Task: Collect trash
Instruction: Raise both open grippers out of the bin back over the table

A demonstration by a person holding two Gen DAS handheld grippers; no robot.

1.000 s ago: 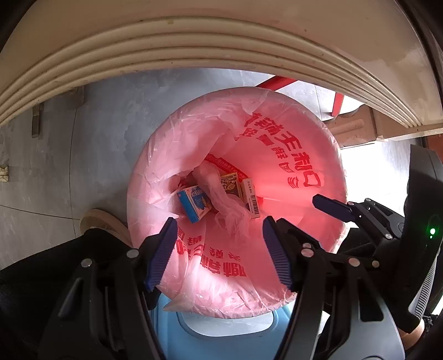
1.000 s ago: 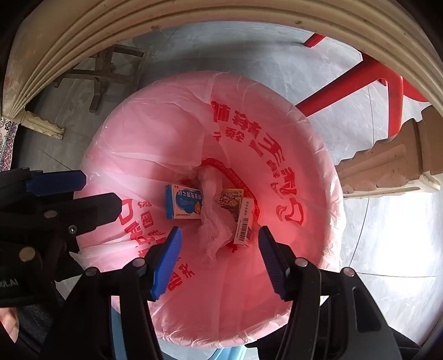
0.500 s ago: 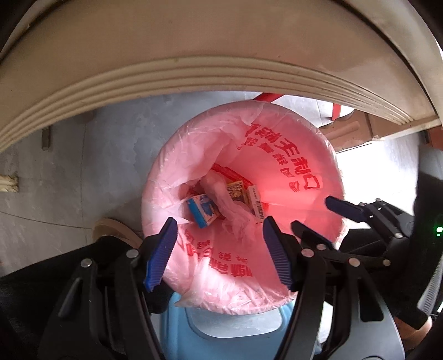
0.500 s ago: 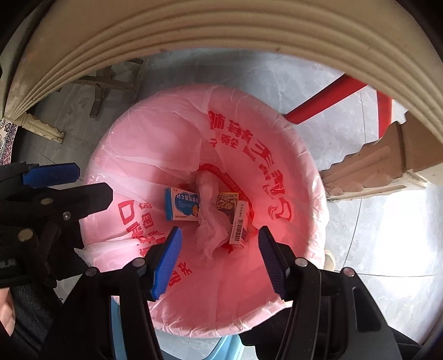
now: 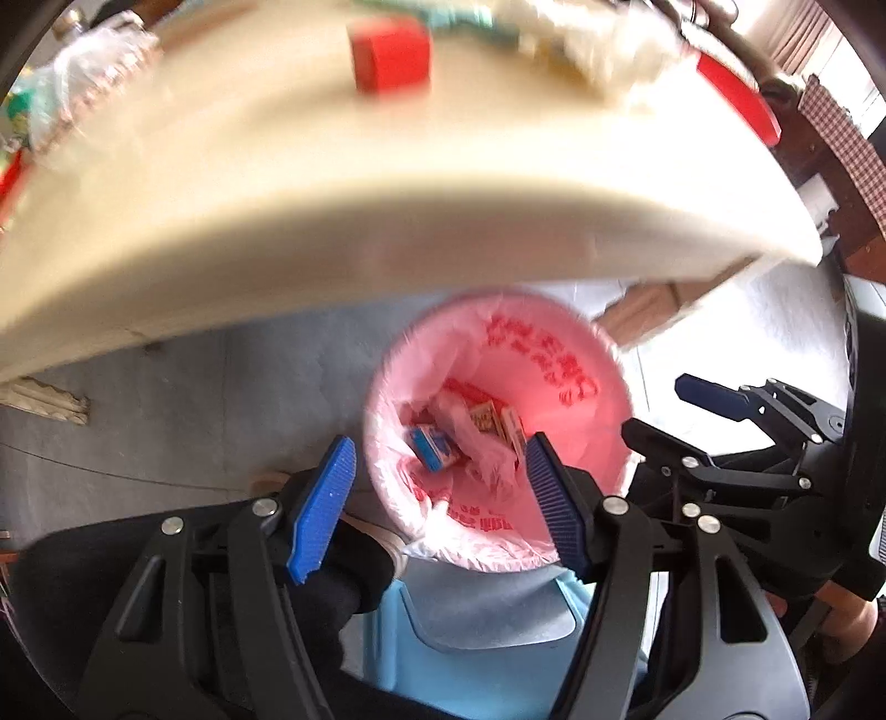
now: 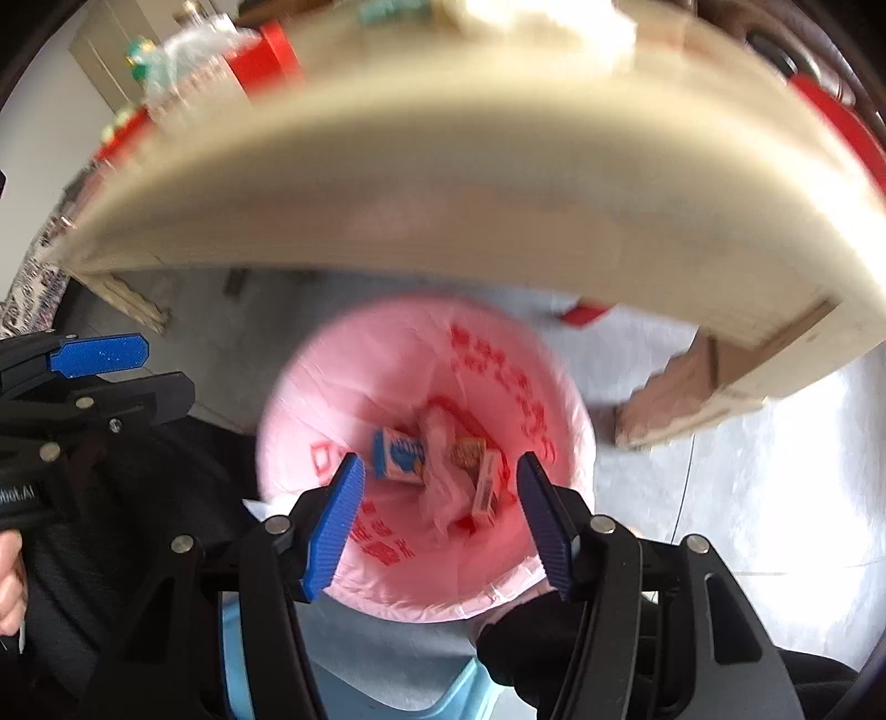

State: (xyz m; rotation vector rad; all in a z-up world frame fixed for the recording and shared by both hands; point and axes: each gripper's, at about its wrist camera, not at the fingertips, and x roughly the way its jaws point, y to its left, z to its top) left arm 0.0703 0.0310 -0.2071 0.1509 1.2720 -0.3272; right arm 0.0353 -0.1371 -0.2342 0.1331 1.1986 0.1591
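Left gripper: jaws wide apart, holding nothing, above bin rim.
Right gripper: same, spread and unloaded.
Pink-lined bin: on floor below both; blue box, crumpled wrap, small cartons inside.
Table edge: overhangs bin (blurred).
Red box: on tabletop, far.

Red Chinese characters run in rows across the inner wall of the pink bin liner, above the boxes lying at its bottom, but motion blur leaves none of them legible. More red print sits on the liner's near wall, equally unreadable. On the left gripper's body, left of the liner, white letters end in "AI".
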